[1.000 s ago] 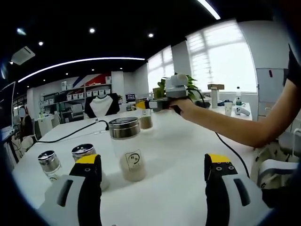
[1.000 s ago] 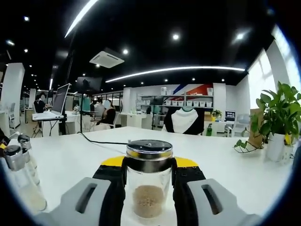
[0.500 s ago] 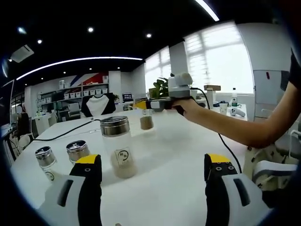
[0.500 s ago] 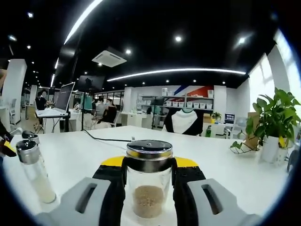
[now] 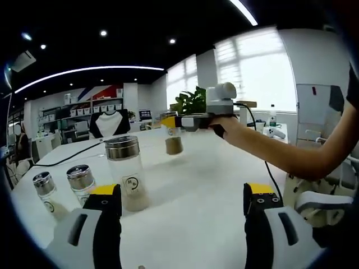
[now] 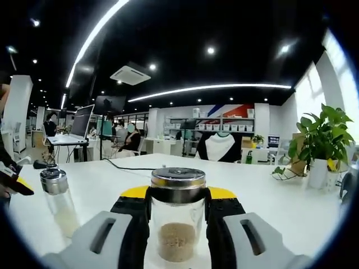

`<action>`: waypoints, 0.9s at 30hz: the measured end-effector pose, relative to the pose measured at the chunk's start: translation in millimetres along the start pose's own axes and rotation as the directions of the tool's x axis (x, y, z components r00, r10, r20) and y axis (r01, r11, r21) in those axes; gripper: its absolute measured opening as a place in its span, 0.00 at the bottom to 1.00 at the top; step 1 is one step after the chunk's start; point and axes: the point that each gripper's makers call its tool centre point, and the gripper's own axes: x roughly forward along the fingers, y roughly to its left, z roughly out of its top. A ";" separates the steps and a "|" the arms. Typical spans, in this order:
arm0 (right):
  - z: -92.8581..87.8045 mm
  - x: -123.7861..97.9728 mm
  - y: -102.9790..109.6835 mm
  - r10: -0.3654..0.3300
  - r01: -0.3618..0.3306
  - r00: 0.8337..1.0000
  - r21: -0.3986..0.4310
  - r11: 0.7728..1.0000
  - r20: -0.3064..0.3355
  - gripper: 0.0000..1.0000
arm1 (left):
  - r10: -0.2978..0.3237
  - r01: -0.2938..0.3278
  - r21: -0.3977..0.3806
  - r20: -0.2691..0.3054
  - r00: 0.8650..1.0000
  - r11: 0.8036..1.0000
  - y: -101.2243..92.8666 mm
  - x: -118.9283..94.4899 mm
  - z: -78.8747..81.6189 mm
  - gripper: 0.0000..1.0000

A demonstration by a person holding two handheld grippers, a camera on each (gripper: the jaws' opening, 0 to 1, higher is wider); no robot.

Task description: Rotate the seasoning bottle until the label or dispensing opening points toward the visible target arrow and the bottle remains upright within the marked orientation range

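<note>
The right gripper (image 6: 178, 216) is clamped on the seasoning bottle (image 6: 178, 221), held upright above the white table (image 6: 280, 207). The left gripper (image 5: 182, 216) is spread wide, gripping nothing. Just beyond its left jaw a labelled jar (image 5: 125, 179) is seen, two smaller shakers (image 5: 82, 180) beside it.

White table (image 5: 196, 185), potted plant (image 6: 320, 145), black cable (image 5: 67, 157)

Bright daylight is streaming through tall windows (image 5: 259, 70) into an open office. A curved light strip (image 6: 213, 88) is glowing across the dark ceiling (image 6: 179, 39). Shelves (image 6: 221, 120) are lining the far wall, and a potted plant (image 6: 321, 140) is sitting on the white table (image 6: 280, 196).
</note>
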 end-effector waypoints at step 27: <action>-8.3 -40.2 38.5 0.053 -0.053 0.999 0.033 0.998 0.007 0.35 | -0.023 0.023 -0.017 0.005 1.000 1.000 -7.5 -0.9 -2.7 0.95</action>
